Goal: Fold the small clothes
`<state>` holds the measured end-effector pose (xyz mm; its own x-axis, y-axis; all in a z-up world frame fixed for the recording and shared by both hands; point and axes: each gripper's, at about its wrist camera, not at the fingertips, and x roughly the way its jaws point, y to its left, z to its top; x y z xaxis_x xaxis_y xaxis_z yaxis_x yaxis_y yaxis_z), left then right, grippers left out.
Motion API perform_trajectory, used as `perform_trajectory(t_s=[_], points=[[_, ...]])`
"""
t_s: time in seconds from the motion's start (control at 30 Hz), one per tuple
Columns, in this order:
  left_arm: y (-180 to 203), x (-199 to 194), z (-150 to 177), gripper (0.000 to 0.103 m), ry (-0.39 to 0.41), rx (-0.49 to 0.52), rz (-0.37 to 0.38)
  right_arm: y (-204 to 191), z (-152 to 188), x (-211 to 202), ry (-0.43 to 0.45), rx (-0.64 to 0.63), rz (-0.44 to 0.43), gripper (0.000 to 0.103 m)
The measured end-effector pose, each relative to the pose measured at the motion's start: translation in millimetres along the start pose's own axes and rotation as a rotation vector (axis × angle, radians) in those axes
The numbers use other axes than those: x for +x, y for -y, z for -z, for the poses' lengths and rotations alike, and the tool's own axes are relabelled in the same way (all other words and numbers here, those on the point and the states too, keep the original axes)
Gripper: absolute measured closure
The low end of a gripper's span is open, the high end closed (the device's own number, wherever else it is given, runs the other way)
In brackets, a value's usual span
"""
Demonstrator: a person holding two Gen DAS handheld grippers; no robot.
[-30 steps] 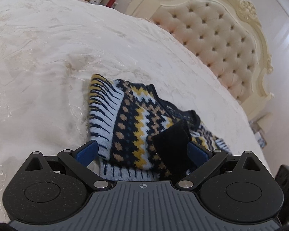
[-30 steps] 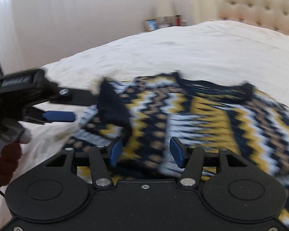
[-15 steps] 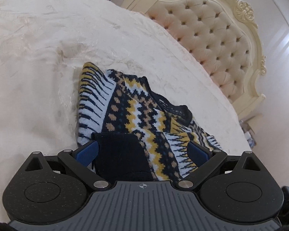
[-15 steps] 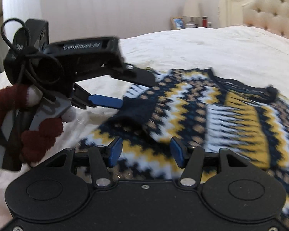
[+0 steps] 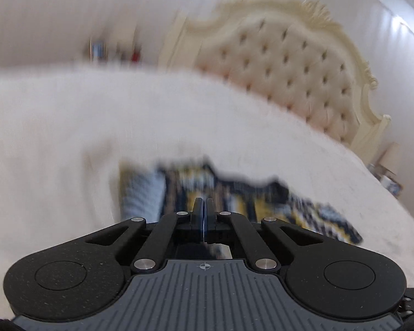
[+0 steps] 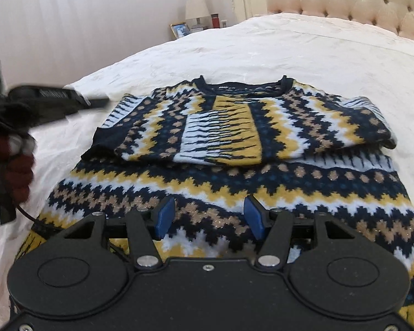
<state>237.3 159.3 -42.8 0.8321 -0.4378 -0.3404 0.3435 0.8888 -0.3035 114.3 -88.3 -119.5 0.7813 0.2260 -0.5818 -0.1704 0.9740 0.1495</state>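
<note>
Two grippers over one patterned sweater [image 6: 234, 149], spread flat on the white bed [image 6: 262, 44] with both sleeves laid across the chest and the lower half stretching toward the near edge. Left gripper [image 5: 204, 215] clear of the cloth, off the sweater's left side, jaws pressed together on nothing. Right gripper [image 6: 207, 215] low over the hem end, blue pads [image 6: 164, 215] standing apart with knit beneath them but no fabric pinched between.

Likely next: lifting the bottom half up over the folded sleeves. Several ways to spoil that. Pinching only the top layer of the knit, leaving the back layer behind and bunching the fold. Grabbing off-centre with one gripper alone, so the hem swings and lands crooked across the sleeves. Dragging rather than lifting, which could pull the loose sleeve cuffs out of place, thick knit catching easily on itself. Left view badly smeared, so exact clearance from the sweater's edge hard to tell there; snagging the near sleeve on a careless return also possible. Soft bedcover underneath liable to wrinkle and carry the sweater along.
</note>
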Motion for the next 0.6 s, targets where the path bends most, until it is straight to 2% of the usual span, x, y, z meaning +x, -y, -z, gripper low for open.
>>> perform_trajectory(t_s=[0.03, 0.1, 0.17, 0.27, 0.3, 0.33, 0.4, 0.53, 0.6], points=[[-1, -5, -4, 0.103, 0.034, 0.005, -0.014, 1, 0, 0, 0.001, 0.0, 0.002, 0.041], [-10, -5, -6, 0.103, 0.033, -0.023, -0.049, 3, -2, 4, 0.002, 0.006, 0.007, 0.041], [-22, 2, -1, 0.103, -0.022, -0.071, -0.058, 6, -3, 5, 0.003, 0.019, 0.014, 0.041], [-40, 13, 4, 0.102, -0.105, -0.212, -0.004, 10, -4, 6, 0.004, 0.032, 0.017, 0.041], [-43, 15, 5, 0.094, -0.13, -0.238, 0.012, 11, -4, 6, 0.006, 0.033, 0.017, 0.041], [-43, 18, 6, 0.076, -0.148, -0.241, 0.011, 11, -4, 6, 0.006, 0.035, 0.014, 0.041], [-39, 20, 10, 0.047, -0.168, -0.212, -0.011, 12, -3, 5, 0.003, 0.038, 0.008, 0.041], [-33, 28, 19, 0.045, -0.243, -0.166, -0.027, 12, 0, 3, 0.001, 0.034, 0.001, 0.041], [-31, 26, 21, 0.045, -0.253, -0.165, -0.024, 12, 1, 2, -0.001, 0.033, -0.001, 0.041]])
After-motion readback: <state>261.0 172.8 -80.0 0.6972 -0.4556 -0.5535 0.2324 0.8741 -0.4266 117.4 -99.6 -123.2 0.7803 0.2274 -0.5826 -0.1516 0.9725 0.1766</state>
